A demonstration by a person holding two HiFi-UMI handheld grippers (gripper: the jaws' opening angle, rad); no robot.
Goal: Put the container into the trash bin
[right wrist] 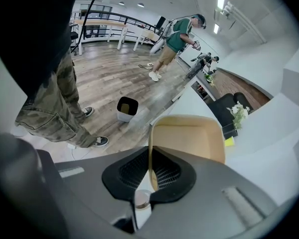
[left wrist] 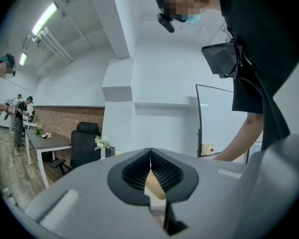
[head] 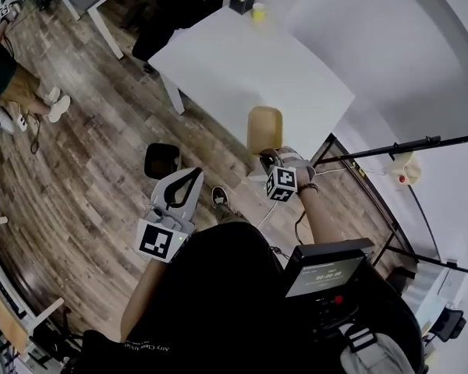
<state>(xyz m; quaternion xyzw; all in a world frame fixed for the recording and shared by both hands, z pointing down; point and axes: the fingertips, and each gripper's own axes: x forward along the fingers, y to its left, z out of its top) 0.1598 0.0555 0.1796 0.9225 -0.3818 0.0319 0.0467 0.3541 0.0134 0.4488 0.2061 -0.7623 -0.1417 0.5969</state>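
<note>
the right gripper (right wrist: 150,157) has its fingers (right wrist: 165,171) clamped on the near wall of the tan container (right wrist: 189,139). the thin rim runs straight up between the two ribbed pads, and the open tray stands beyond them, its hollow facing the camera. in the head view the right gripper (head: 269,156) points steeply down and holds the container (head: 264,128) up in the air over the near edge of the white worktop (head: 242,68), touching nothing else.

the trash bin (head: 162,160), black inside, stands on the wooden floor (head: 93,146) to the left of the container and well apart from it. in the right gripper view the trash bin (right wrist: 127,108) shows beyond the fingers, up and to the left of the container.

the left gripper (left wrist: 150,153) has its fingers (left wrist: 134,171) pressed together with nothing between them. in the head view the left gripper (head: 193,174) hangs near the bin, just right of it.
</note>
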